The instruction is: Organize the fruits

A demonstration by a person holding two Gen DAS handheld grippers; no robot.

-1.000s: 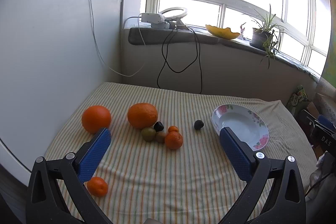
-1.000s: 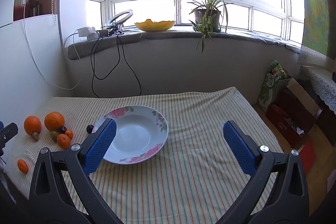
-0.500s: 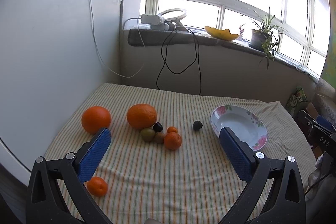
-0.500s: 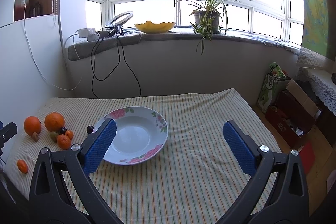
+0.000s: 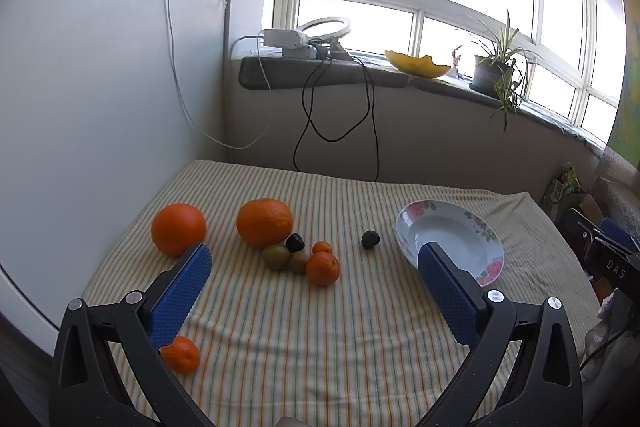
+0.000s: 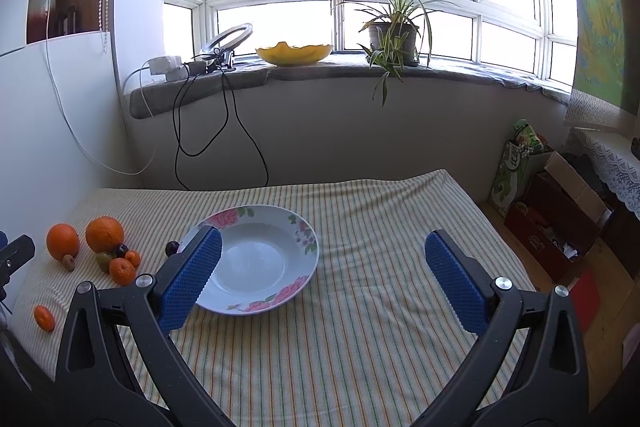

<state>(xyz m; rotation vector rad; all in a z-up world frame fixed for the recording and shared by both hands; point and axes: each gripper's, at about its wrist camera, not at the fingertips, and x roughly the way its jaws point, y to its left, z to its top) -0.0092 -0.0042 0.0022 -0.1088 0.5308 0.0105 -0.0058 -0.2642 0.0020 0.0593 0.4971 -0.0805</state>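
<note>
On the striped cloth lie two big oranges [image 5: 179, 228] [image 5: 265, 221], a mandarin [image 5: 323, 267], a smaller mandarin [image 5: 321, 247], a green fruit [image 5: 276, 256], a brownish fruit [image 5: 299, 261], a dark plum [image 5: 295, 242] and another dark plum [image 5: 370, 239] apart to the right. One mandarin [image 5: 181, 353] lies near, under my left finger. An empty floral plate [image 5: 448, 239] sits right; it also shows in the right wrist view [image 6: 256, 259]. My left gripper [image 5: 312, 291] is open and empty above the cloth. My right gripper [image 6: 320, 283] is open and empty, beside the plate.
A white panel [image 5: 100, 107] walls the left side. A windowsill at the back holds cables, a yellow bowl [image 6: 294, 53] and a potted plant [image 6: 394, 35]. Boxes and bags [image 6: 552, 195] stand on the floor beyond the table's right edge.
Both views shifted slightly; the fruits and plate sit a bit higher and farther in frame. Nothing was grasped or moved on the cloth.
</note>
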